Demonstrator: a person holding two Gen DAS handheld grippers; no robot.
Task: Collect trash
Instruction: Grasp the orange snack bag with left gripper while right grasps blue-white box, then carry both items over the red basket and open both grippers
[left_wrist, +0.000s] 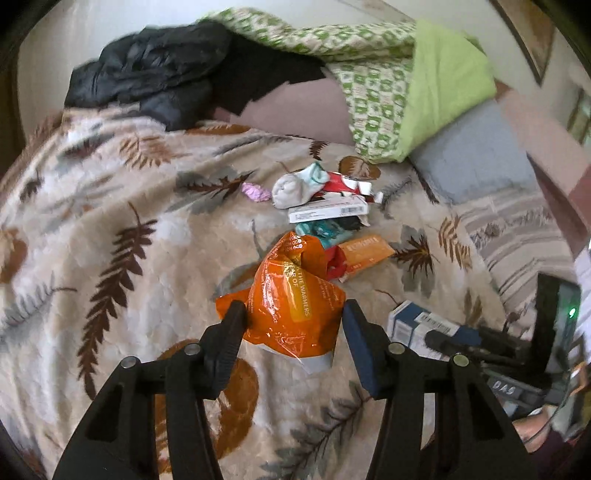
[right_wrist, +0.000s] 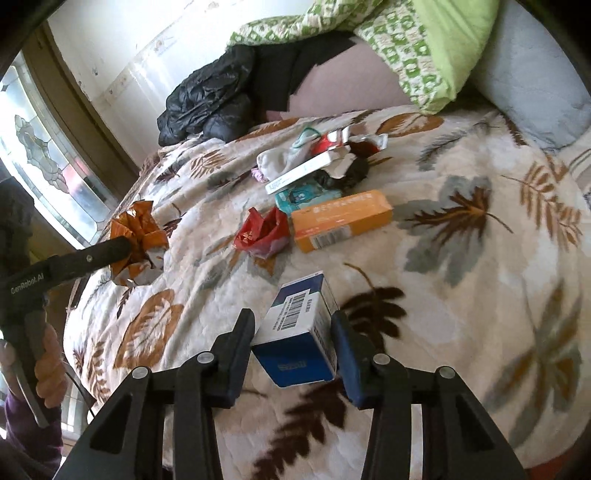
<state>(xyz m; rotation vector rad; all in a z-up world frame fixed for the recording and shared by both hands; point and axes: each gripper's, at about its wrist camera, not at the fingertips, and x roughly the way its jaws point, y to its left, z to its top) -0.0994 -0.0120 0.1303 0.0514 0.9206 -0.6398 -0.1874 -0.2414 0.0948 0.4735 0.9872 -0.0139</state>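
A plush, leaf-printed blanket (right_wrist: 461, 258) is covering the bed, and nearest each camera a gripper is clamping trash: the left gripper (left_wrist: 293, 314) is pinching a crinkled orange foil wrapper (left_wrist: 291, 291), the right gripper (right_wrist: 293, 325) a blue-and-white carton (right_wrist: 299, 332) (barcode facing up). Farther off, a crumpled red wrapper (right_wrist: 264, 232), a long orange box (right_wrist: 341, 219) and a white sock (left_wrist: 295, 186) are lying in a loose pile. Only the right wrist view is showing the stained-glass window (right_wrist: 40, 155) at far left, while a black puffy jacket (left_wrist: 147, 70) and green patterned bedding (left_wrist: 388, 92) are heaped against the far wall.

A bed (right_wrist: 461, 258) under a leaf-print blanket (left_wrist: 110, 221) stands against a white wall (right_wrist: 122, 55); daylight enters through a stained-glass window (right_wrist: 40, 155) beside it.
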